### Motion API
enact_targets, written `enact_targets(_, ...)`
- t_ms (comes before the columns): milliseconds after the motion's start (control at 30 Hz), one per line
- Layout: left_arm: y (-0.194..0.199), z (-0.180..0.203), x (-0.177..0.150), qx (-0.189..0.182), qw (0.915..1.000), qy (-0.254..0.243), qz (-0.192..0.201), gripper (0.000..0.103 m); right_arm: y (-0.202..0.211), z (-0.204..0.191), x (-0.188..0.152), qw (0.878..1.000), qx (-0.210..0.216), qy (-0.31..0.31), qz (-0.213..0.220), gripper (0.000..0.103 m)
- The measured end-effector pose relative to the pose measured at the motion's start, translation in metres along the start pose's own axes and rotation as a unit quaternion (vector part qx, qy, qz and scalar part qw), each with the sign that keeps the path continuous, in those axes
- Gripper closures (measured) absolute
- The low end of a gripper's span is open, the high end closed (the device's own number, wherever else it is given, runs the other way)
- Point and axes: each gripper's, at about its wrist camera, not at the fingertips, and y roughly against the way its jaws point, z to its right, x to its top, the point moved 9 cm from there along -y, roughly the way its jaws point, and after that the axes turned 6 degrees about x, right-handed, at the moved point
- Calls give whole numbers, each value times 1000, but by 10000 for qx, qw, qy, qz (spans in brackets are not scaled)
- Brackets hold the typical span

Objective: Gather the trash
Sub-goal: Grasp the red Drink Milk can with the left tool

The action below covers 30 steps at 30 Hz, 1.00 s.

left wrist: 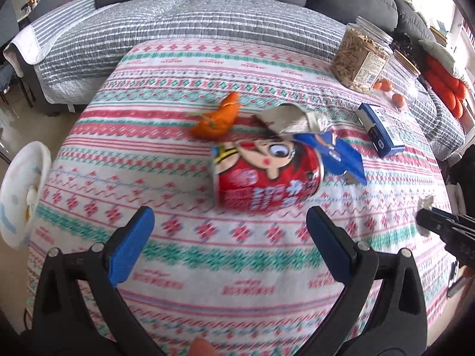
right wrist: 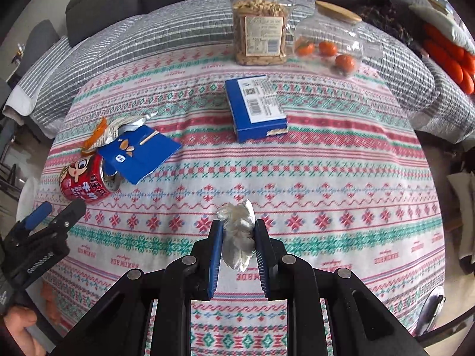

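- Pinching a crumpled tissue [right wrist: 239,237] above the near table [right wrist: 326,178], the right claw [right wrist: 238,241] may drop it; the wad is soft.
- The wide-open, empty left claw [left wrist: 230,246] could roll the tipped red can [left wrist: 267,178], centre-left.

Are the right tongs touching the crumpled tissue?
Touching. The right wrist view shows the right tongs with both blue pads pressed against the crumpled tissue.

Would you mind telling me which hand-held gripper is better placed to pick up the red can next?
The left hand-held gripper: it is open and empty with the red can lying just ahead of it. The right hand-held gripper is shut on a crumpled tissue.
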Motion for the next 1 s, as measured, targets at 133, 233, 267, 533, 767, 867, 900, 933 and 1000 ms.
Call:
enact_targets(133,-8,6,3,114,9997,193,94,1,-1,5,5,10000,20,-14,17,81)
enact_targets(233,-19,11,2,280,9991,306,131,1,-3,6,9,10000,39,-46,10,81)
enact_targets(267,-21,12,1,321,9988,335,154,1,-2,7,9,10000,47,-47,5,81)
enact_targets(533,-26,22,6,514,9969,433,407,1,-5,13,11,9999,72,-99,-6,81)
enact_targets(767,-37,19,12,436,9969,583,285,1,-9,17,10,9999,48,-122,-66,81)
enact_targets(867,-34,20,15,279,9977,520,346,11,-11,17,10,9999,36,-115,-81,81)
enact_targets(900,-33,21,16,181,9981,458,370,15,-11,16,10,9999,31,-115,-80,81)
enact_targets(933,-32,21,16,165,9984,412,354,15,-11,16,10,9999,29,-116,-75,81)
enact_targets(1000,-31,22,16,75,9989,346,317,15,-10,16,11,9999,24,-122,-69,81)
